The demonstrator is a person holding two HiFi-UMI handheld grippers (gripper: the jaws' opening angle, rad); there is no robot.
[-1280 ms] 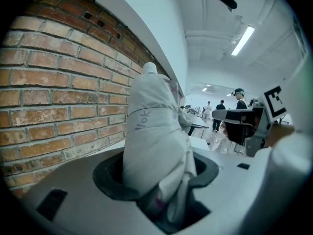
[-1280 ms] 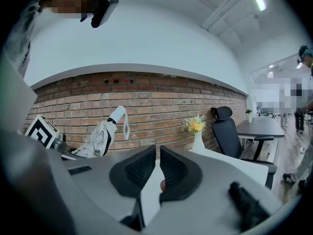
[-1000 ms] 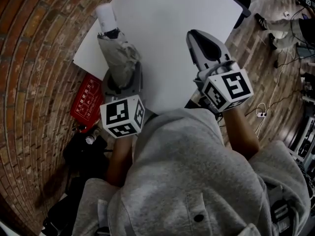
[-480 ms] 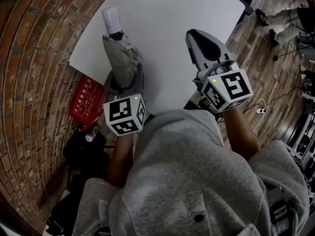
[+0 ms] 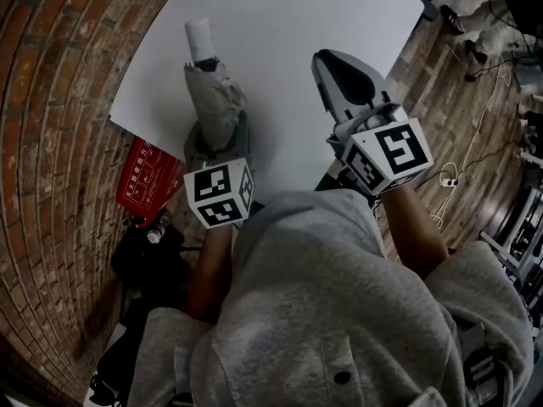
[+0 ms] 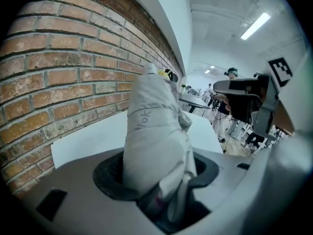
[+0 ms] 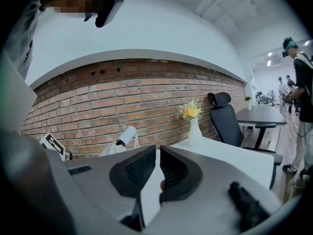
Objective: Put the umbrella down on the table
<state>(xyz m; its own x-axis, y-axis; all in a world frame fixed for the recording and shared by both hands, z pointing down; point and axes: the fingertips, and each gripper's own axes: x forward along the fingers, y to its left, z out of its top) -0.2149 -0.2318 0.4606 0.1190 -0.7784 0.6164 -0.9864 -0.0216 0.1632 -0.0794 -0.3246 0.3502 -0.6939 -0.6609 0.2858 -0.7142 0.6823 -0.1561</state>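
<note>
A folded grey umbrella (image 5: 212, 100) with a white handle (image 5: 200, 37) points away from me over the left part of the white table (image 5: 297, 24). My left gripper (image 5: 217, 138) is shut on its fabric near the lower end; in the left gripper view the umbrella (image 6: 151, 126) fills the gap between the dark pads. Whether the umbrella touches the tabletop I cannot tell. My right gripper (image 5: 327, 62) hovers over the table to the right, jaws together with nothing in them, also seen in its own view (image 7: 157, 155). The umbrella handle (image 7: 126, 135) shows left of it there.
A brick wall (image 5: 59, 100) runs along the table's left side. A red sign (image 5: 146, 178) and a dark bag (image 5: 148, 261) lie on the floor by the near left corner. A white vase with flowers (image 7: 194, 126) stands on the table; a black chair (image 7: 225, 116) is behind it.
My left gripper has sunk with the umbrella and moved a little further in over the table. The right gripper has drifted slightly lower, still shut.
</note>
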